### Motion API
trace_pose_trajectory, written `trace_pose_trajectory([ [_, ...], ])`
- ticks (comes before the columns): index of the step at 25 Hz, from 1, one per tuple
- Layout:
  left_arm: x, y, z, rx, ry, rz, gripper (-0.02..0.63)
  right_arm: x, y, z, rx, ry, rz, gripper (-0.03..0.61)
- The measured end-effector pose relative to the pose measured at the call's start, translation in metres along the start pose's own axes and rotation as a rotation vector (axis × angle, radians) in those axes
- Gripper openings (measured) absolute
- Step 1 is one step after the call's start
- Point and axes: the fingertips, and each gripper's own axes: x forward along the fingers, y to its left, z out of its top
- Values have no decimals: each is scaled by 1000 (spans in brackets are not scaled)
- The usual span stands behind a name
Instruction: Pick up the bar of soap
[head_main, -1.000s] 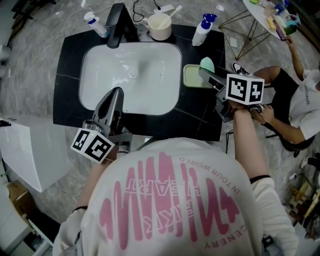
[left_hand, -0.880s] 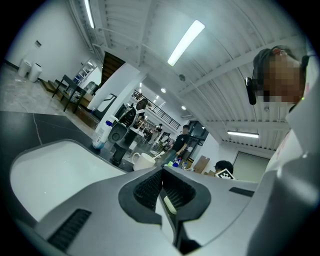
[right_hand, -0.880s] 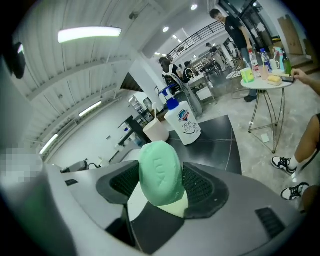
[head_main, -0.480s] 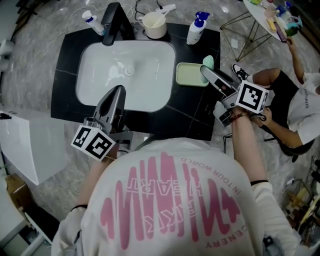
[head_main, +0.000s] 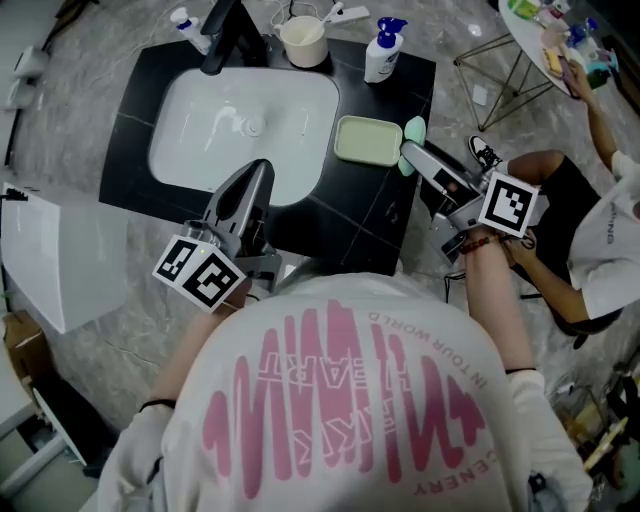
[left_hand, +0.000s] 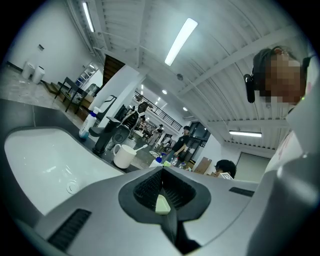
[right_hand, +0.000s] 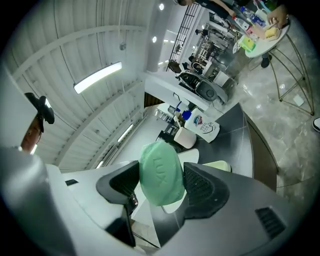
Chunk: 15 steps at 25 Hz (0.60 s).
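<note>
Where the right tool clamps, the soap sits.

Bright, even light falls from ceiling strip lamps and glares softly on the white sink. Both gripper views bend strongly and darken at their round edges.

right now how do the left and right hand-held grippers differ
The right hand-held gripper is clamped on the green soap bar; the left hand-held gripper is shut on nothing. The right one sits beside the soap dish, at its right; the left one points over the sink at its front edge. Both carry a square-marker cube.
</note>
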Motion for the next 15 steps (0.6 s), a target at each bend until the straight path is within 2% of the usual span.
trace_pose_trajectory([
  [10,-1,-48,-34,-17,-39,67,11,-29,2,-17,33,122,122,282],
  [15,-8,-65,-53,-40,-90,123,11,-38,3,-30,49,199,184,282],
])
